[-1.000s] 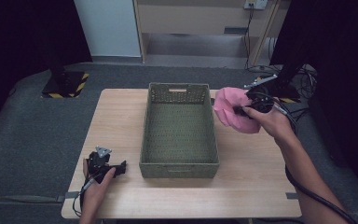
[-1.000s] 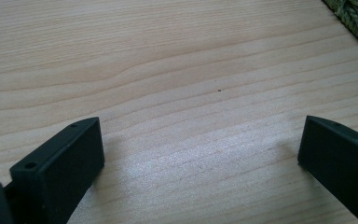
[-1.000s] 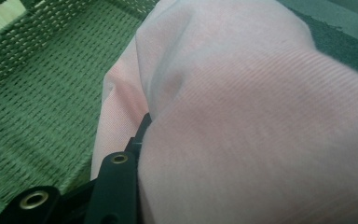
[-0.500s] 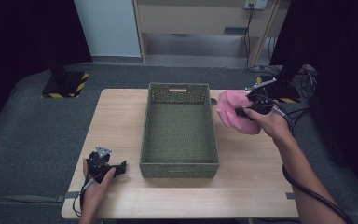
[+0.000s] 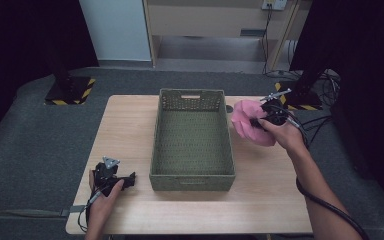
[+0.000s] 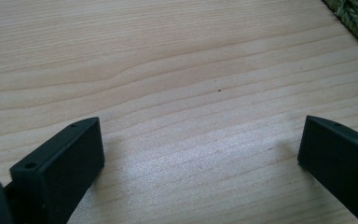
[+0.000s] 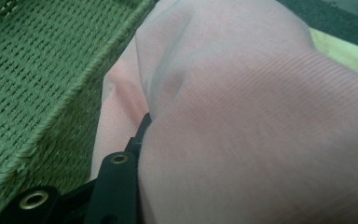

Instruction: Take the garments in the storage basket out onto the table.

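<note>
The right hand-held gripper (image 5: pixel 258 123) clamped a pink cloth (image 5: pixel 247 125) beside the green woven basket (image 5: pixel 192 177); its own view showed ribbed fabric. The left hand-held gripper (image 6: pixel 200 154) gaped wide over the counter (image 6: pixel 177 70).

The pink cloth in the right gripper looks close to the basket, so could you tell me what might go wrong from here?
1. The pink cloth bulges loosely around the right gripper, beside the green basket; a fold could snag on the woven rim or drape outside.
2. The jaws seem to pinch only part of the cloth, so it might slip free.
3. The left gripper rests open on the table, too far away to steady the basket if nudged.
</note>
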Demonstrator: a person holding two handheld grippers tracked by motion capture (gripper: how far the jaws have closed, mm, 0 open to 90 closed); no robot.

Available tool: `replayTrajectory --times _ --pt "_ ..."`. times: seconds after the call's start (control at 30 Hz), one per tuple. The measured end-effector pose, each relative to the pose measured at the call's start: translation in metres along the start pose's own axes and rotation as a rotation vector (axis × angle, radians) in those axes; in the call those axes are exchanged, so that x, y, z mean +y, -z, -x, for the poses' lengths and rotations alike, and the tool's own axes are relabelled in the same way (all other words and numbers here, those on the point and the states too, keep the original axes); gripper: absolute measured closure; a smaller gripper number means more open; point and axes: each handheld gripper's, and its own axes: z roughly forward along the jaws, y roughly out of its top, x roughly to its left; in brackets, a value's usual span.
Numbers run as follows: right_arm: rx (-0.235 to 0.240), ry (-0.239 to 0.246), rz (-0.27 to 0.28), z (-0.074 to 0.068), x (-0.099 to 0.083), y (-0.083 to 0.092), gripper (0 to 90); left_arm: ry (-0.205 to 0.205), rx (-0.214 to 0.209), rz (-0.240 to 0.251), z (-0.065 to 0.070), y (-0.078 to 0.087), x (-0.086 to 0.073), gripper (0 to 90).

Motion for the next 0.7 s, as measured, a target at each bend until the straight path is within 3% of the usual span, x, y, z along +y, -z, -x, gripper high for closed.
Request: replayTrajectory --times 0.7 --pt "-0.007 -0.053 -0.019 0.004 -0.021 -0.032 57.1 0.000 0.000 0.000 0.000 0.000 0.000 0.0"
